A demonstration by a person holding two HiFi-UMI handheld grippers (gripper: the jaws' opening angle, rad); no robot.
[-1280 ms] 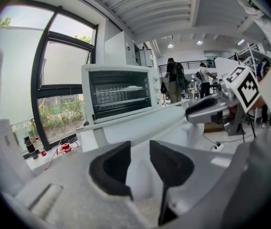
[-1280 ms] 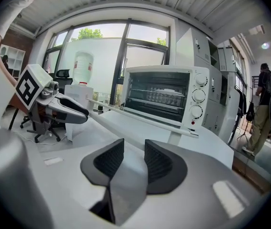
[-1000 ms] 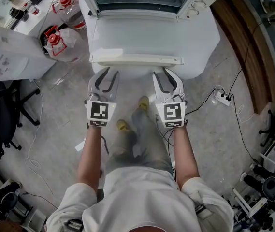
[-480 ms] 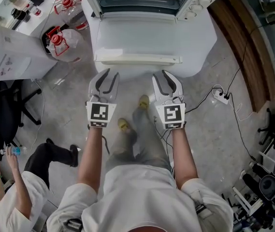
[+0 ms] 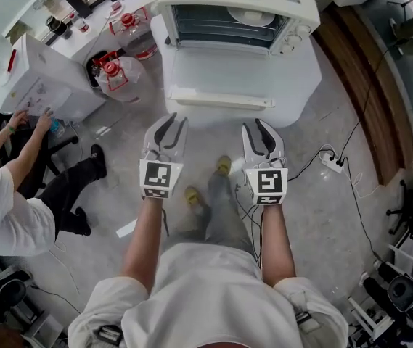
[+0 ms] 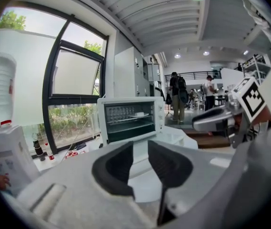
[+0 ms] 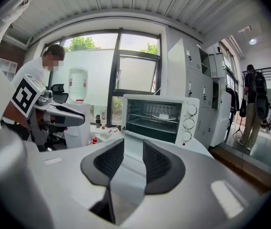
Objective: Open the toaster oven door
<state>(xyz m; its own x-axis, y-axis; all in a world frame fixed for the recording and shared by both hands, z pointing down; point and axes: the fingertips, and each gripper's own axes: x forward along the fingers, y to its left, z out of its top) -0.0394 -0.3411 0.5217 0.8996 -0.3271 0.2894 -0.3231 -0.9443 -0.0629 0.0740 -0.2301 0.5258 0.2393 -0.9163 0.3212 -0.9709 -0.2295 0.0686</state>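
Note:
The white toaster oven (image 5: 235, 9) stands on a white table (image 5: 300, 85) with its glass door (image 5: 224, 75) folded down flat and the handle (image 5: 221, 98) toward me. A white dish (image 5: 253, 17) rests on the rack inside. Both grippers hang over the floor, short of the table's front edge and apart from the door. My left gripper (image 5: 171, 129) is closing, with a narrow gap and nothing between its jaws. My right gripper (image 5: 262, 133) is open and empty. Each gripper view shows the open oven (image 6: 128, 118) (image 7: 161, 116) straight ahead beyond the jaws.
Two clear jugs with red caps (image 5: 119, 71) and a white box (image 5: 43, 85) sit left of the table. A person in a white shirt (image 5: 3, 209) leans there. A power strip (image 5: 333, 162) and cables lie on the floor at right, by a wooden ledge (image 5: 362, 71).
Both grippers have drawn back from the door's handle, and the oven now sits farther off. The left jaws have narrowed a little. A person has come in at the left.

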